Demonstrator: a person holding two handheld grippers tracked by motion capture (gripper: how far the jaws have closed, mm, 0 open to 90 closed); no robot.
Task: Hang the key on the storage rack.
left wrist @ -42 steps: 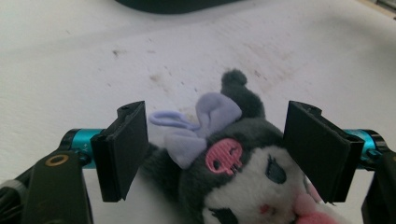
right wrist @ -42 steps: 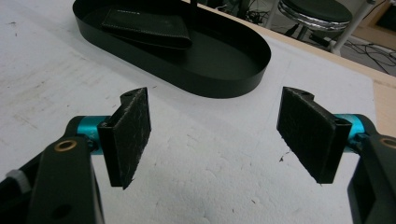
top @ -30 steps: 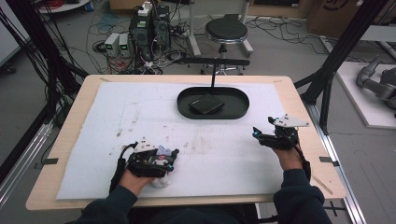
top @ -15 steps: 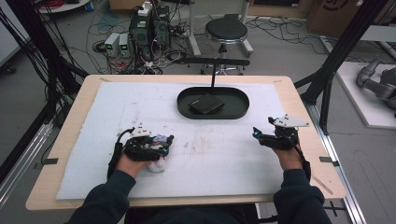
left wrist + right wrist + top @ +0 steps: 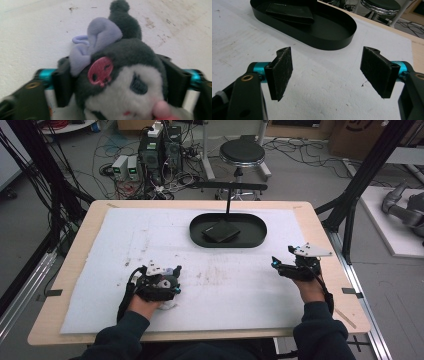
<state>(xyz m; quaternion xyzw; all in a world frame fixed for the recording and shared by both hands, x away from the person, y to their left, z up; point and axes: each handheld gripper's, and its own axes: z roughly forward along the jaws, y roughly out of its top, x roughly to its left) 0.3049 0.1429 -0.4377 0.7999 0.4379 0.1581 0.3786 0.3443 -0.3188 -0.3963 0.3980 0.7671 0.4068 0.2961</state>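
Observation:
A plush toy point(image 5: 125, 57) with a dark grey hood, white face, pink skull badge and lavender bow sits between the jaws of my left gripper point(image 5: 117, 82). Both pads press on its sides. The jaws have just been opening a little, with the toy still between them. In the high view my left gripper point(image 5: 170, 287) rests low over the white mat near the front left, a white bit of the plush toy point(image 5: 167, 305) peeking out beneath it. My right gripper point(image 5: 328, 72) is open with nothing between its pads, held over the mat at the right point(image 5: 276, 266).
A black oval tray point(image 5: 255, 237) stands at the back middle of the mat with a black wallet point(image 5: 221, 231) in it; the right gripper view shows the tray point(image 5: 332, 42) and wallet point(image 5: 289, 12) just ahead. A black T-shaped stand point(image 5: 229, 187) rises behind the tray.
My left gripper, with the plush, shifted slightly away from the table's front edge and then back a little. The right gripper has stayed still.

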